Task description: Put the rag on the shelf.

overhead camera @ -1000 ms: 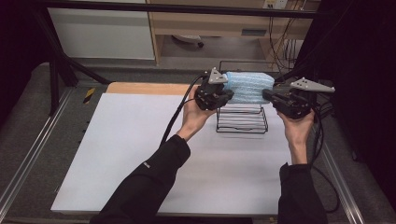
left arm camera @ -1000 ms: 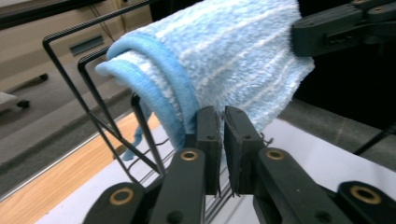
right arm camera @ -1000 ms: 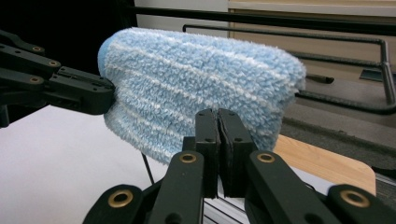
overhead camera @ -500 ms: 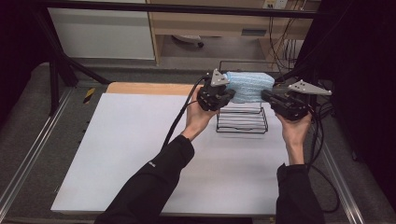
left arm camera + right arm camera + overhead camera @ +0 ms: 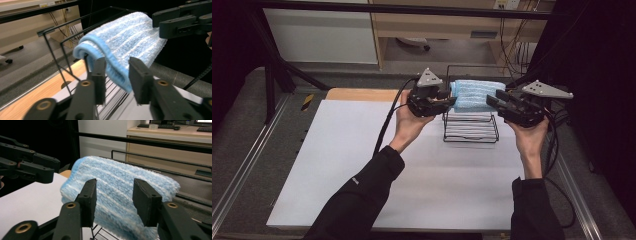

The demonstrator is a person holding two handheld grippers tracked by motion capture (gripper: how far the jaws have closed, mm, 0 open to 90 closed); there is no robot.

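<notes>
The high view looks forward and down on the tabletop from the near side, while each tool's camera sits close and faces inward from opposite ends of the shared blue towel on the wire rack.

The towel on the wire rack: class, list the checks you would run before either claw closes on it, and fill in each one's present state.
1. Towel draped over the rack: ok.
2. Left claw open, towel's end between its jaws: ok.
3. Right claw open, facing the other end: ok.
4. Rack standing upright on the table: ok.
5. Towel clear of the rack wires, not snagged: cannot tell.
</notes>
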